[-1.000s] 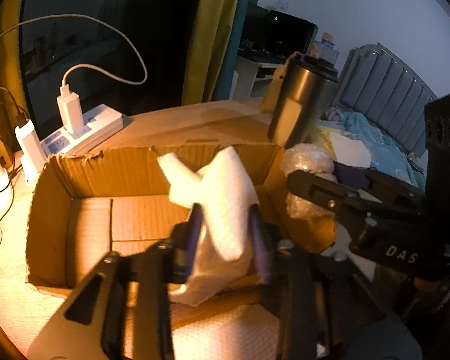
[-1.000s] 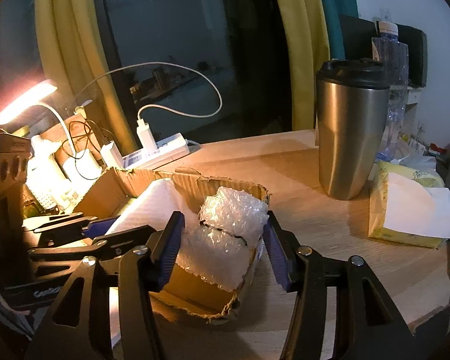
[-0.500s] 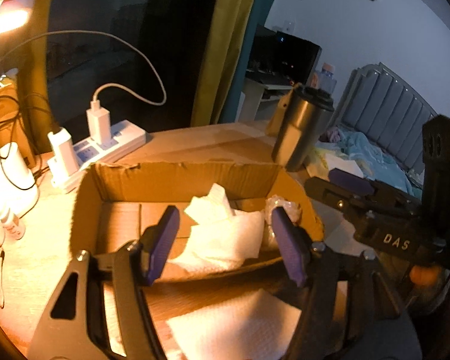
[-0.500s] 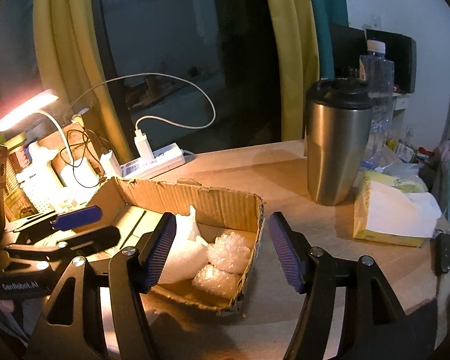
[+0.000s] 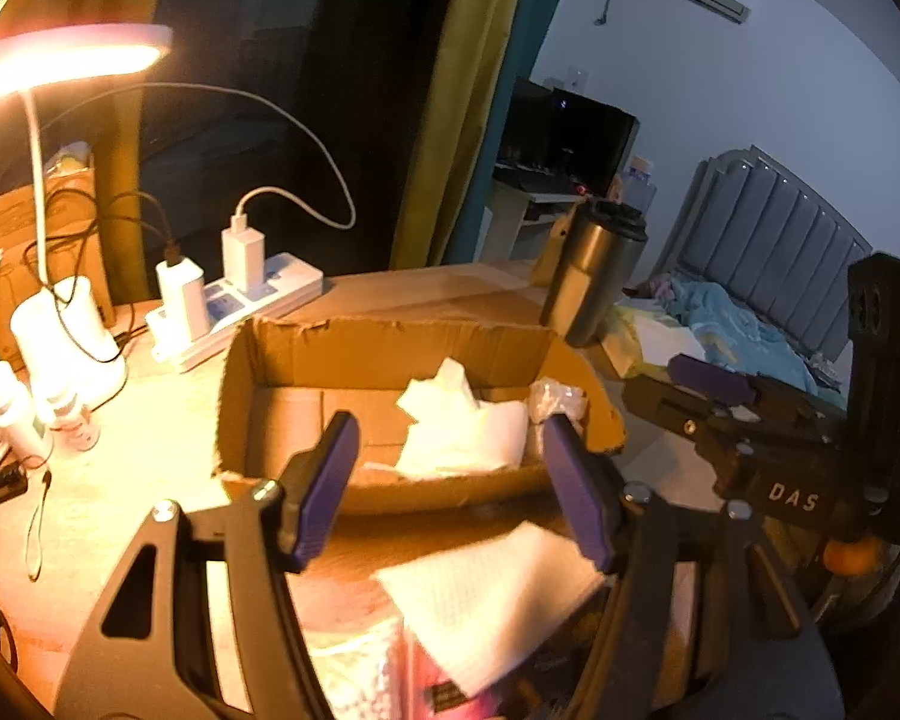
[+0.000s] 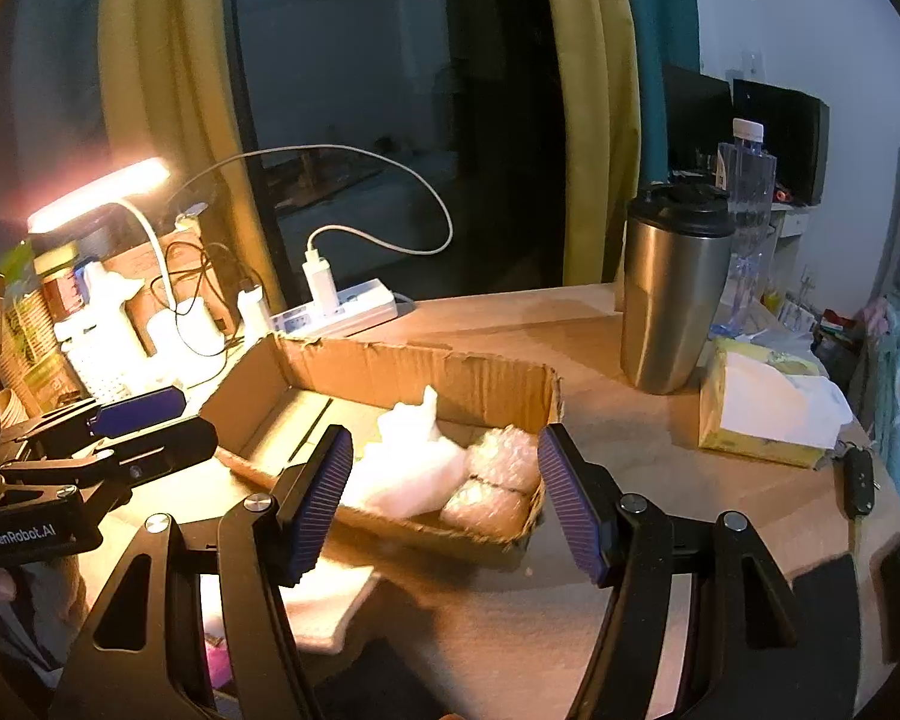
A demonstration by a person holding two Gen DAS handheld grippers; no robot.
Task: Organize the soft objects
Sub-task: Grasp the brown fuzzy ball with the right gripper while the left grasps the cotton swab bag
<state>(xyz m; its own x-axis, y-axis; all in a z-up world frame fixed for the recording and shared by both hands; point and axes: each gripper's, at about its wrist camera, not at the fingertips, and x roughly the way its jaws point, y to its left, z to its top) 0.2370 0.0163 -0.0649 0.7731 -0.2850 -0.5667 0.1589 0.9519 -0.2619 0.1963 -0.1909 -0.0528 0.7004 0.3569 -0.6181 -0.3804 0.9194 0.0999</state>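
A: Quick pass. Any readable text?
B: I see "DAS" on the right gripper (image 5: 708, 384) body as it shows in the left wrist view, and "GenRobot.AI" on the left gripper (image 6: 150, 420) body in the right wrist view. Nothing else I can read.

A: Task items?
B: White crumpled paper towel (image 5: 462, 426) and a bubble wrap wad (image 6: 501, 474), both lying inside the cardboard box (image 5: 390, 348), at its right end. Wrap is touching the towel, on the side nearer the box's right wall.

A: Relative to the tongs?
B: Both sit beyond my fingertips, down in the box. Nothing is between either pair of pads. Left gripper (image 5: 450, 480) is released, jaws apart and empty. Right gripper (image 6: 444, 498) same, spread and holding nothing.

A: Materials?
B: Box is shallow corrugated card with torn, ragged rims. Towel is soft and embossed, one corner sticking up. Wrap is clear and bumpy, in two lumps. Pads are ribbed purple on black frames.

A: Around it?
B: Another flat white paper sheet (image 5: 486, 588) lies near my left gripper, outside the box. Steel tumbler (image 6: 672, 294) with black lid stands upright right of the box, yellow tissue pack (image 6: 762, 408) beside it. White power strip (image 6: 342, 306) behind the box, lit desk lamp (image 5: 72, 54) to the left. All on a wooden table (image 6: 660, 480).
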